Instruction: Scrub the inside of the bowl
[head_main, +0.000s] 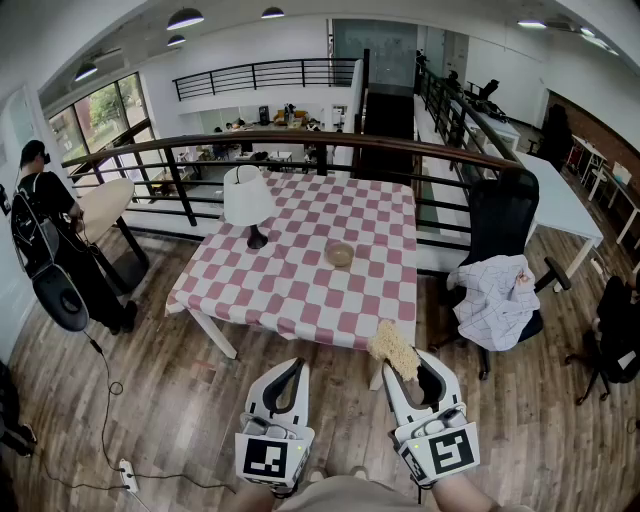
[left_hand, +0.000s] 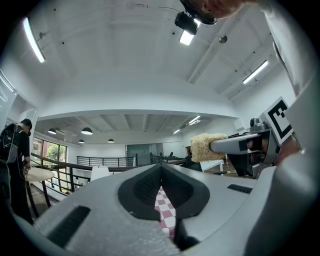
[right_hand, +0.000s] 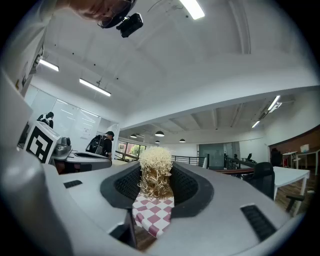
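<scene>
A small tan bowl (head_main: 340, 253) sits on the table with the red-and-white checked cloth (head_main: 290, 290), right of its middle and far ahead of both grippers. Both grippers hover over the wooden floor, short of the table's near edge. My right gripper (head_main: 412, 368) is shut on a pale, stringy scrubber (head_main: 393, 347), which sticks out past the fingertips; the right gripper view shows the scrubber (right_hand: 156, 167) pinched between the pads. My left gripper (head_main: 297, 366) is shut with nothing in it. In the left gripper view the scrubber (left_hand: 204, 146) shows off to the right.
A white table lamp (head_main: 247, 200) stands on the table's far left. A black office chair with a checked garment on it (head_main: 495, 285) is to the table's right. A person (head_main: 45, 225) stands far left. A railing (head_main: 300, 140) runs behind the table. A power strip (head_main: 127, 474) lies on the floor.
</scene>
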